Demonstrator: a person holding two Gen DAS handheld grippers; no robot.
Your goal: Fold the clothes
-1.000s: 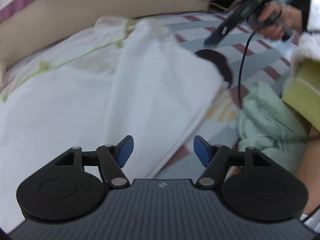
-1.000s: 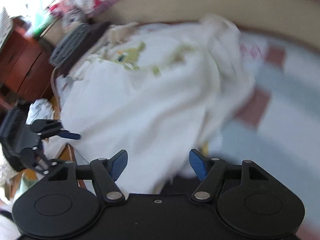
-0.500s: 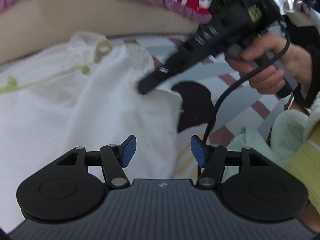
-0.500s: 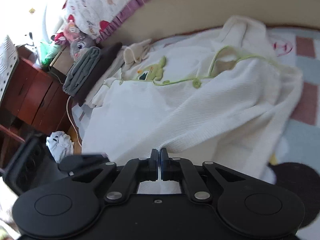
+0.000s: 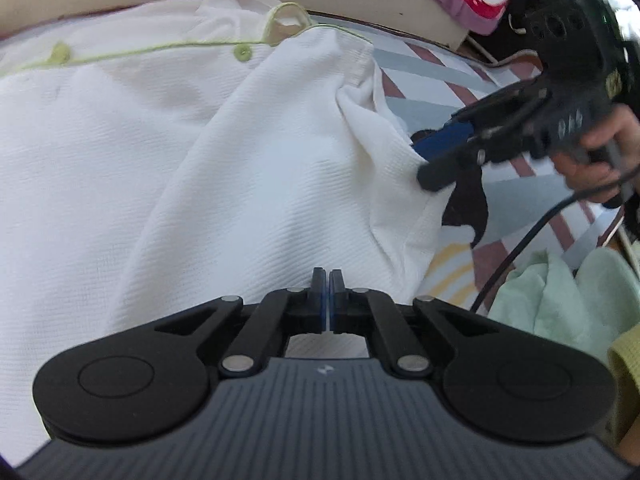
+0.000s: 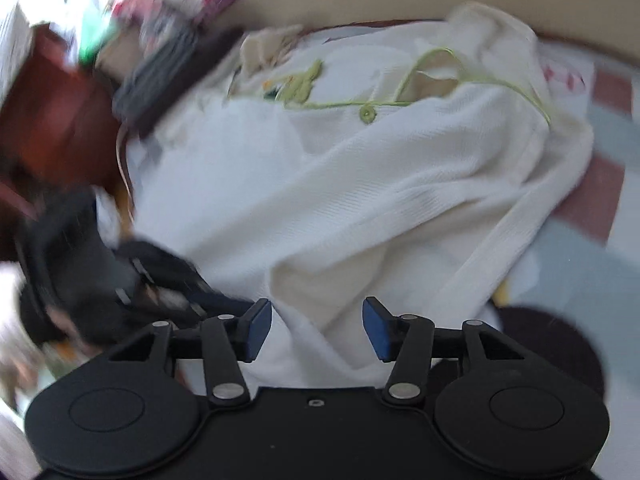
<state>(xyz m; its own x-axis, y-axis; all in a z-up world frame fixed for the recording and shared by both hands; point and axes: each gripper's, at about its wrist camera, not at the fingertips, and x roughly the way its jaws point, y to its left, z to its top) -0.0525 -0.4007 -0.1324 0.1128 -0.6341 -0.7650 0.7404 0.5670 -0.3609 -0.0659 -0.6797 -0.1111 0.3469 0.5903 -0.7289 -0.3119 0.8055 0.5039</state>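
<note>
white garment (image 5: 248, 168), no legible writing

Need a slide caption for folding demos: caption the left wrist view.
Left claw shut on the white garment; right claw opening at its far edge.

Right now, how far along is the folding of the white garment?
Early. Done: the white garment lies spread on the bed, one side lapped over. In hand: the left gripper is shut at its near edge; the right gripper is opening, cloth between its jaws. Left: it is still rumpled, no neat fold.
</note>
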